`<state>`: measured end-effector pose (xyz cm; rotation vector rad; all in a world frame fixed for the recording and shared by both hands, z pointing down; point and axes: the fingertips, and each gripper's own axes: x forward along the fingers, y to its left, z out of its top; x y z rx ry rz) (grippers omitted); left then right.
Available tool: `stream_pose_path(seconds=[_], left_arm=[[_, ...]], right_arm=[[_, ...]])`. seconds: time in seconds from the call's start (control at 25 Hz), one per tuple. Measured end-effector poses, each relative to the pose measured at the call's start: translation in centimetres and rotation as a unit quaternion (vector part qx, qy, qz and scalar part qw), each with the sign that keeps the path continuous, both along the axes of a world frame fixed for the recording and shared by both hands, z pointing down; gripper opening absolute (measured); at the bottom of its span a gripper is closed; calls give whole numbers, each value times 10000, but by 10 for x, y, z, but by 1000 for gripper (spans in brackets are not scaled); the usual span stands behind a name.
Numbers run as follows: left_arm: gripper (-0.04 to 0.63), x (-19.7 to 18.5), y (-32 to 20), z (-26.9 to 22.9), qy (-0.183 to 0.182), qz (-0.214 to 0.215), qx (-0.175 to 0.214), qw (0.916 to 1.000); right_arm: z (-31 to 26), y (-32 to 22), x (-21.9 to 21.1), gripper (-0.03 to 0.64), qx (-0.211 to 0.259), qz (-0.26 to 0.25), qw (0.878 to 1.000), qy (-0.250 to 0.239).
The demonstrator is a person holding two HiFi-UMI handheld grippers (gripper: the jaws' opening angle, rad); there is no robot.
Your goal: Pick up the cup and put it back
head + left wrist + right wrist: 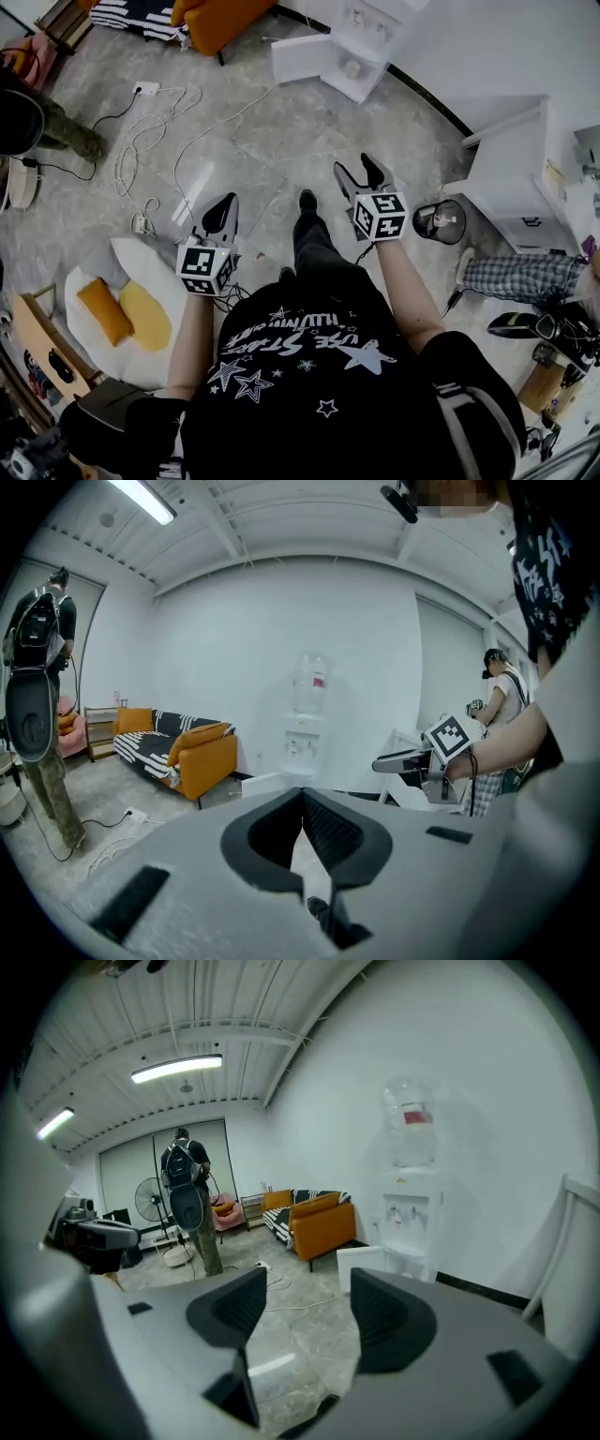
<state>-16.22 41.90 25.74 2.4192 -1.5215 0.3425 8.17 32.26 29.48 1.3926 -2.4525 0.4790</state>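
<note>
No cup shows clearly in any view. A white water dispenser (361,42) stands against the wall ahead of me; it also appears in the left gripper view (307,714) and the right gripper view (410,1194). Something small and pale sits in its alcove, too small to identify. Both grippers are held in the air over the grey floor, well short of the dispenser. My left gripper (225,202) has its jaws together with nothing in them (302,799). My right gripper (357,166) is open, with only floor showing between its dark pads (309,1312).
An orange sofa (220,19) stands at the far left, with white cables (150,141) and a power strip on the floor before it. A white cabinet (511,178) and a small black fan (441,222) are on the right. A person with a backpack (187,1204) stands further back.
</note>
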Motion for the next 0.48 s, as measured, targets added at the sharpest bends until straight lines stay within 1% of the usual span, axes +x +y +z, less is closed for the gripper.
stream_pose_path(seconds=[0.16, 0.32, 0.48], left_arm=[[9, -6, -60, 6, -168, -97, -142, 9997], [9, -3, -131, 3, -263, -201, -179, 9993], [9, 9, -195, 0, -256, -221, -206, 9992]], right_arm=[[19, -67, 3, 272, -226, 14, 9997, -40], [31, -136, 16, 270, -479, 168, 9986, -155], [34, -200, 27, 270, -513, 276, 9980, -237]])
